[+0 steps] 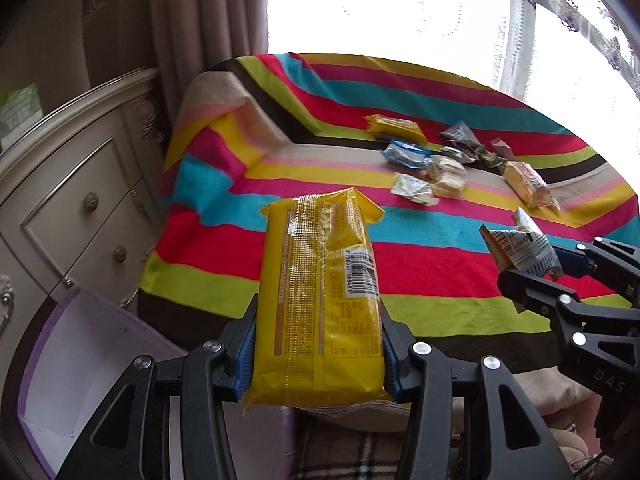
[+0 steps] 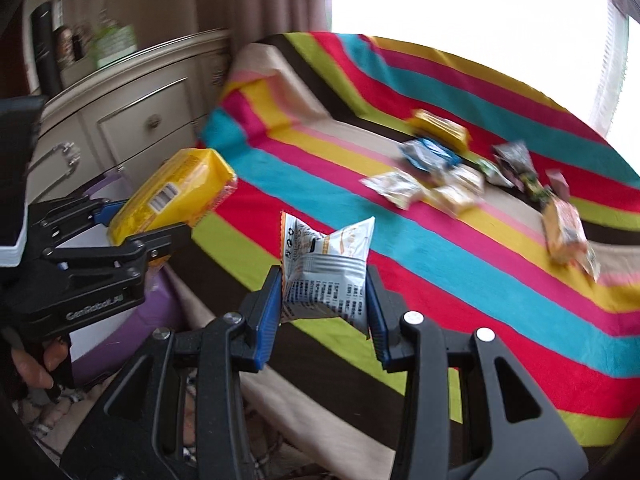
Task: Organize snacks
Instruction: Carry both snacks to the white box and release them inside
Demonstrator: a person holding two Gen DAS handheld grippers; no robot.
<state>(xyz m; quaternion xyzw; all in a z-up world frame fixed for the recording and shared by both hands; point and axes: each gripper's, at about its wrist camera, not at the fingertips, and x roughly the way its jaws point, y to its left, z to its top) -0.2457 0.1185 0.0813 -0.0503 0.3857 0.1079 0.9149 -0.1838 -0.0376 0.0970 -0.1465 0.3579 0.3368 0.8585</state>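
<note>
At lower centre of the left wrist view, the left gripper (image 1: 320, 344) clamps a long yellow foil snack pack (image 1: 320, 300) above the purple-edged white box (image 1: 80, 360). Right gripper (image 2: 324, 300) pinches a small white crinkled snack pouch (image 2: 326, 268) over the striped blanket (image 2: 480, 280); loose snack packets (image 2: 460, 172) lie upper right.

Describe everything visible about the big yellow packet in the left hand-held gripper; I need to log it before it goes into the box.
The yellow packet is a long, block-shaped snack pack in glossy yellow film, with fine printed text, a white barcode label and a crimped, flared end seal. It is intact and full-looking. The left hand-held gripper is shut on it, blue pads pressing its two long sides near one end, so it sticks out forward along the fingers, held in the air over the edge of the striped blanket. Nothing else touches it.
</note>
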